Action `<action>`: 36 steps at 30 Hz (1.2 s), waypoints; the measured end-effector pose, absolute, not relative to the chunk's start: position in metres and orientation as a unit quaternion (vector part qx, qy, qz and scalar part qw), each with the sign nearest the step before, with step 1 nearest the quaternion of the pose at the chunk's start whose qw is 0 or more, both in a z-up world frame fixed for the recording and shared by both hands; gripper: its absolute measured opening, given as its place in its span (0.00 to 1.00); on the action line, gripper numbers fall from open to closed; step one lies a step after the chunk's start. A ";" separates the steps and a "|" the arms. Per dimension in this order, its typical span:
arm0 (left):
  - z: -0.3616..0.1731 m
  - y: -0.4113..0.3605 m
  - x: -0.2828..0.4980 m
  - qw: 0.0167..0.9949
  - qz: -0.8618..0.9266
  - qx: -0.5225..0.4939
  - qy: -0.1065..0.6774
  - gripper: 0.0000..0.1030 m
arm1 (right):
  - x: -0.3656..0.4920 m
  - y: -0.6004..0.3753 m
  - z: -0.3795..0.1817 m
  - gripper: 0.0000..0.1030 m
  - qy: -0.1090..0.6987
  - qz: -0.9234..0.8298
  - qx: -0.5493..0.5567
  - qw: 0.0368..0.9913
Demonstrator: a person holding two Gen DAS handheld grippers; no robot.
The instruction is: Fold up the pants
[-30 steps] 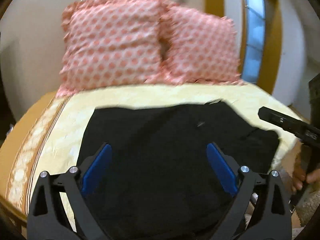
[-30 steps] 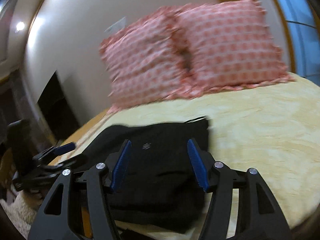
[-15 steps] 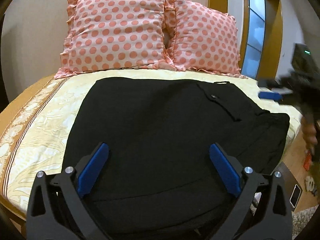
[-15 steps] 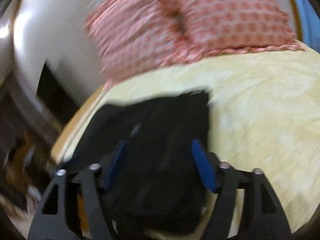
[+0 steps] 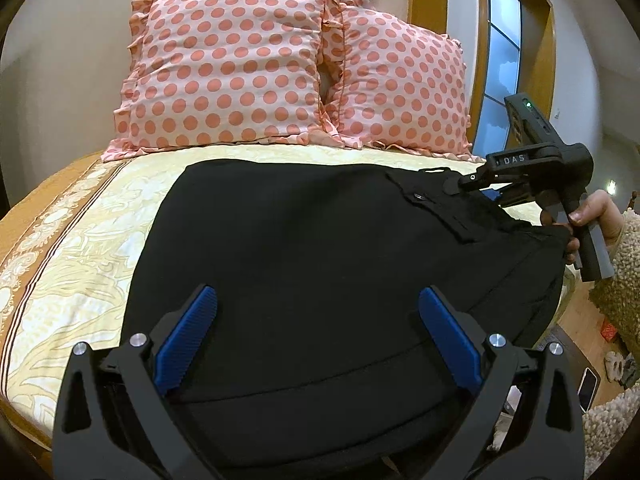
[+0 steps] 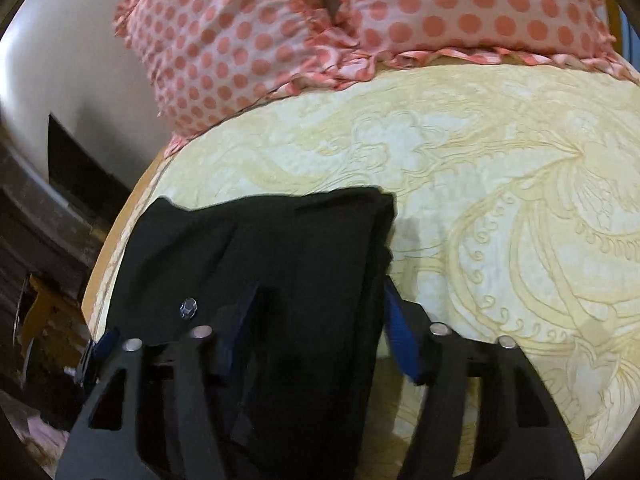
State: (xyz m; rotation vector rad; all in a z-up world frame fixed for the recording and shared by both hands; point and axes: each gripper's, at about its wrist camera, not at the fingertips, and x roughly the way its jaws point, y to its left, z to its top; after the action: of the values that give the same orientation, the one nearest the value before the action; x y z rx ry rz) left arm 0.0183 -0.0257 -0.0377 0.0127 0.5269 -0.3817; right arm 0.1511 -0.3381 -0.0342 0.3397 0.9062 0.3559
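Note:
Black pants (image 5: 304, 248) lie spread on the yellow bedspread (image 5: 80, 248), the waist end with a buttoned pocket (image 5: 420, 197) at the right. My left gripper (image 5: 316, 320) is open and empty, hovering over the near hem end. My right gripper (image 6: 316, 316) is open, its jaws straddling the pants' waist edge (image 6: 320, 240) by the button (image 6: 188, 307). In the left wrist view the right gripper (image 5: 480, 184) reaches the waist from the right.
Two pink polka-dot pillows (image 5: 228, 68) lean on the wall at the bed's head. A window with a wooden frame (image 5: 500, 60) is at the right. A phone (image 5: 587, 392) lies on the floor by the bed. Dark furniture (image 6: 48, 240) stands left.
My right gripper has moved down and in onto the pants' waist edge. My left gripper has stayed open over the hem end, the view settling lower.

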 end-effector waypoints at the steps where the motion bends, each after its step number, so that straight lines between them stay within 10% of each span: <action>1: -0.038 -0.026 0.018 0.948 -0.188 0.006 0.258 0.98 | 0.150 -0.337 -0.034 0.54 0.430 0.173 0.156 0.872; 7: -0.039 -0.027 0.019 0.948 -0.187 0.005 0.259 0.98 | 0.157 -0.340 -0.037 0.53 0.427 0.180 0.159 0.872; 13: -0.036 -0.026 0.023 0.944 -0.189 0.003 0.271 0.98 | 0.141 -0.327 -0.020 0.22 0.379 0.197 0.110 0.897; 23: 0.025 0.048 0.081 0.933 -0.170 -0.124 0.291 0.97 | 0.129 -0.316 -0.010 0.20 0.348 0.217 0.077 0.909; 36: -0.014 0.054 0.201 0.838 -0.175 -0.168 0.489 0.55 | 0.130 -0.323 -0.018 0.20 0.355 0.212 0.099 0.905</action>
State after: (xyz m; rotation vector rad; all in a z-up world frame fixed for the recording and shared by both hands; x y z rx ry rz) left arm 0.2009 0.0538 -0.0144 -0.3545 1.0346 -0.3704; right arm 0.1304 -0.3232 -0.0175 0.2039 0.7327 0.4381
